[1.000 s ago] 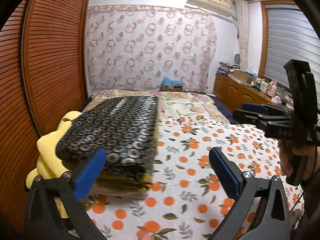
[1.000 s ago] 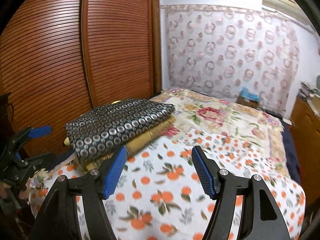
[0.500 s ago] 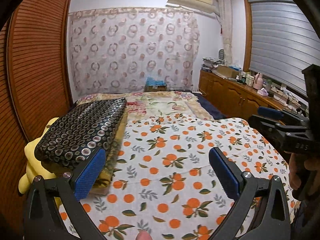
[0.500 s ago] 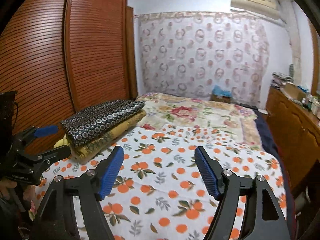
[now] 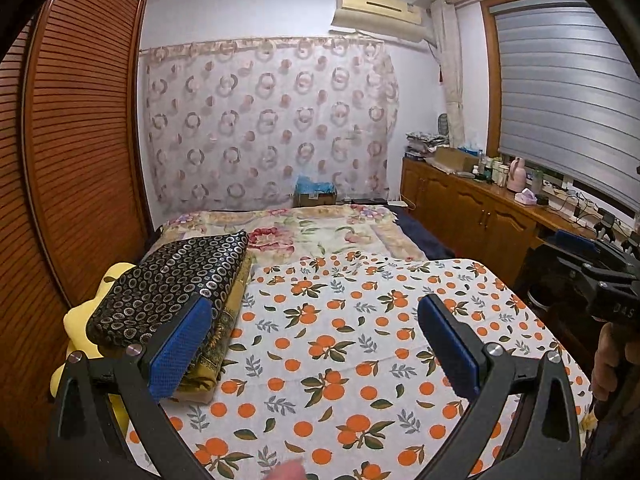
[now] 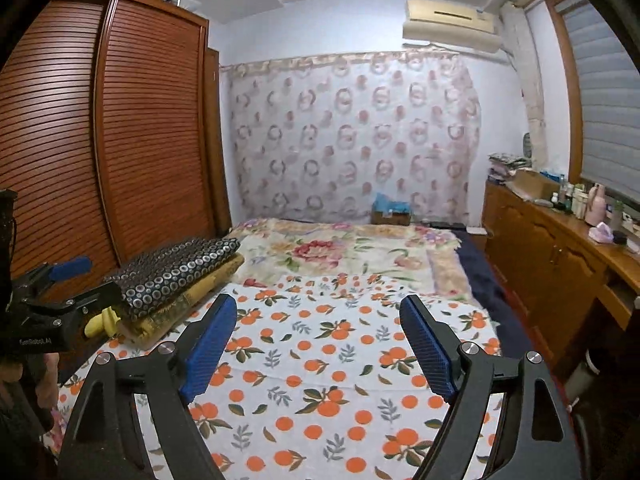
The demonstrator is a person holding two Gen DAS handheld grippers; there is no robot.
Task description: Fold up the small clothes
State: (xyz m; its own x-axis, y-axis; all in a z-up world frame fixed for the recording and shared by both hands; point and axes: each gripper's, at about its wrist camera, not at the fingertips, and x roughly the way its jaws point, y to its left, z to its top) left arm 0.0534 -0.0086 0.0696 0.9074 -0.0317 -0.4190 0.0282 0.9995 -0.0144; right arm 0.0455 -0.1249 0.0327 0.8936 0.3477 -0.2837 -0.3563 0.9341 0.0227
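The stack of folded cloth sits at the left edge of the bed, against the louvred brown wooden wardrobe. Its top layer is the folded black fabric with silver ring print; below it lies an ochre patterned folded cloth, and a soft yellow item shows beneath. This placement, judged from the layout, keeps finished pieces clear of the working area.

The left gripper hangs above the white sheet printed with oranges and leaves, blue pads wide apart and nothing between them — free for the next pickup.

The right gripper has just been opening its jaws; they stand apart with only the sheet beneath. No unfolded garment is visible on the sheet, so the next piece must come from outside both views.
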